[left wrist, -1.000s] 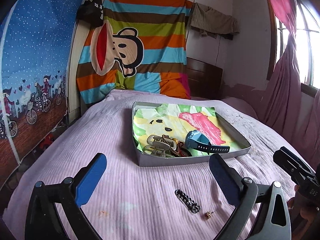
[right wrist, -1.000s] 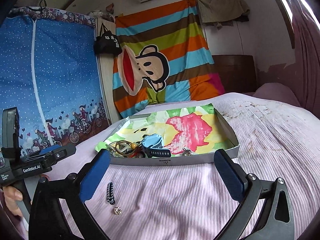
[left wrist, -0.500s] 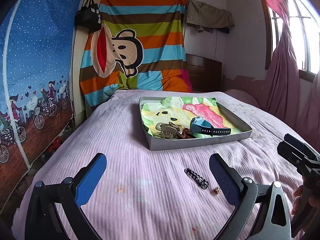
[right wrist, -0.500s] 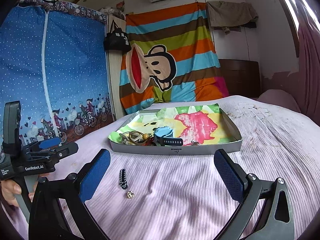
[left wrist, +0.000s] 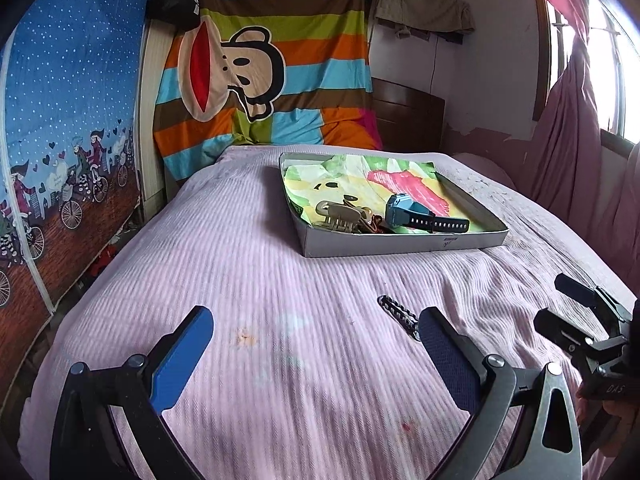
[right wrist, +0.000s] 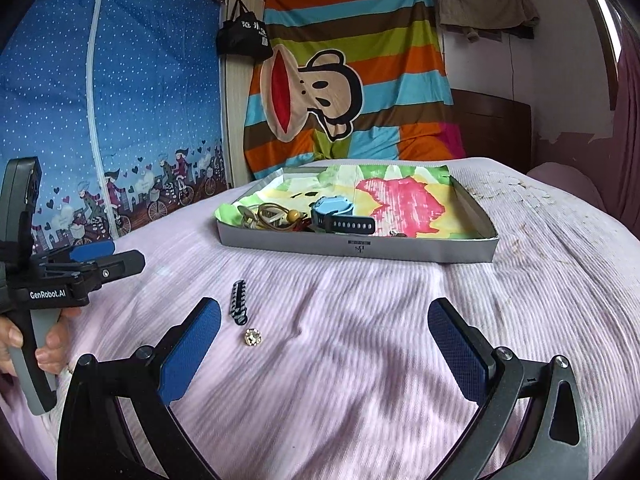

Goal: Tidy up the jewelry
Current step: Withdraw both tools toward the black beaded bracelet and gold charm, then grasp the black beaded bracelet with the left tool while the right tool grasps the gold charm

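Bedroom with a bed (left wrist: 248, 264) under a pink ribbed cover; striped cartoon-monkey cloth (right wrist: 344, 80) hanging on the far wall; blue wardrobe cover (right wrist: 108, 120) with cyclist figures at the side

Shallow grey tray (right wrist: 360, 246) lined with colourful paper, resting on the bed toward the headboard. Contents at its near end: blue watch (left wrist: 416, 216) with a dark strap, beige claw hair clip (left wrist: 340, 216), and a tangle of cords with a wooden bead (right wrist: 294, 214)

Loose on the cover, near the tray: black ridged hair clip (right wrist: 239, 307), lying flat; small sparkling stud (right wrist: 253, 337) just beside it, apart from it. In the left wrist view the stud is hidden

Left hand-held gripper (left wrist: 316, 344): blue-padded fingers spread wide, empty, above the cover, its right finger overlapping the black clip's end in view

Right hand-held gripper (right wrist: 324, 340): fingers spread wide, empty, with the black clip and stud just inside its left finger

Person's hand (right wrist: 48, 344) around the left tool's handle
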`<state>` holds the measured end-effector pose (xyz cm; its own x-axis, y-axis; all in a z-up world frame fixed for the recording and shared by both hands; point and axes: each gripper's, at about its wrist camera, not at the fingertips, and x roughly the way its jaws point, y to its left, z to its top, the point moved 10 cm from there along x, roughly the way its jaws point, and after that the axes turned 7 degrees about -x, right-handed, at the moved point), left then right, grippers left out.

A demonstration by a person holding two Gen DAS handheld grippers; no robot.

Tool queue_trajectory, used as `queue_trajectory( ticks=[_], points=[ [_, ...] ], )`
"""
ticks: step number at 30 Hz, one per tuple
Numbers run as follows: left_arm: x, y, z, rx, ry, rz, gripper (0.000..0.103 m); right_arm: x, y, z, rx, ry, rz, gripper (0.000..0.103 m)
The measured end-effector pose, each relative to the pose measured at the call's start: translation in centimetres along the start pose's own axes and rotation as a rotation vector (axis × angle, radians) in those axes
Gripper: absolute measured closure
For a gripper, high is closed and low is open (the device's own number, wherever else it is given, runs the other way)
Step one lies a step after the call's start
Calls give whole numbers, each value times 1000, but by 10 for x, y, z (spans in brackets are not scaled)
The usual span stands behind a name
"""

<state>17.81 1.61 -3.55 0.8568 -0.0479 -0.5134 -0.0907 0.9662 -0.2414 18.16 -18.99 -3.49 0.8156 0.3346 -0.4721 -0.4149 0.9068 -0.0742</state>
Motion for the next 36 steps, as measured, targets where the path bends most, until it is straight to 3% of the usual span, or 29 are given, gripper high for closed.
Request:
queue_trajectory(
  ticks=[7, 11, 16, 24, 30, 36],
  points=[
    [15, -6, -3, 9, 76, -39, 0, 23, 15, -17, -54, 105, 68, 1],
    [26, -15, -8, 24, 130, -81, 12, 34, 21, -24, -65, 145, 100, 3],
    [38, -27, -18, 42, 192, -127, 25, 48, 29, -32, -79, 193, 146, 24],
    [54, -42, -26, 25, 262, -202, 51, 69, 46, -39, -120, 257, 207, 43],
    [64, -56, -30, 47, 292, -239, 59, 82, 48, -39, -119, 278, 215, 62],
    [73, -68, -35, 64, 322, -252, 60, 92, 39, -36, -101, 284, 199, 79]
  ],
)
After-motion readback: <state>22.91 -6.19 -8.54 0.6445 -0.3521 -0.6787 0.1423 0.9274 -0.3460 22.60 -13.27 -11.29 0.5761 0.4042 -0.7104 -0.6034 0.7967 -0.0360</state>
